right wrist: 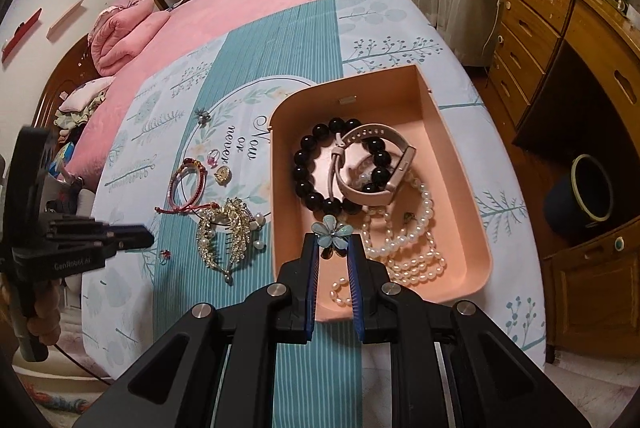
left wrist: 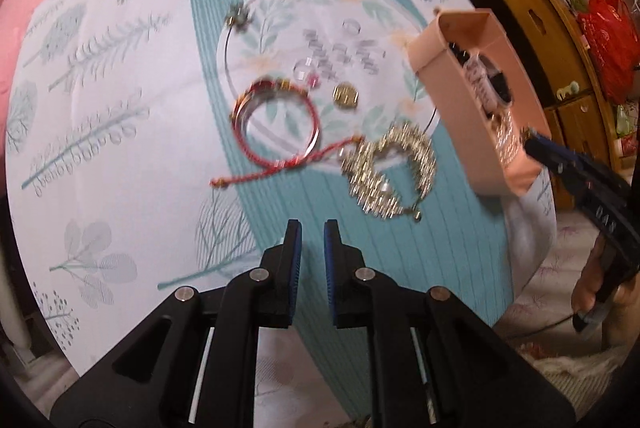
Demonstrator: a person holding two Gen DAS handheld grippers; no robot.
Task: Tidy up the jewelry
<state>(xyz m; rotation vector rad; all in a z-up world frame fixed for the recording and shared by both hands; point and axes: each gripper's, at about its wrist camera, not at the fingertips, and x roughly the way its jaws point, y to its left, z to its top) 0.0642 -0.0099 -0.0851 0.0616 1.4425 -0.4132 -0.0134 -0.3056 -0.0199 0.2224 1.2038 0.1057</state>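
Observation:
A pink tray lies on the bed and holds a black bead bracelet, a pink watch and pearl strands. My right gripper is shut on a blue flower brooch over the tray's near edge. My left gripper hovers empty, its jaws slightly apart, just short of a gold leaf hair comb; the comb also shows in the right wrist view. A red cord bracelet, a gold pendant and a small dark brooch lie loose on the sheet. The tray also shows in the left wrist view.
The bed has a teal and white printed sheet and a pink blanket. A wooden dresser and a dark bin stand to the right. A small pink ring and loose pearls lie near the comb.

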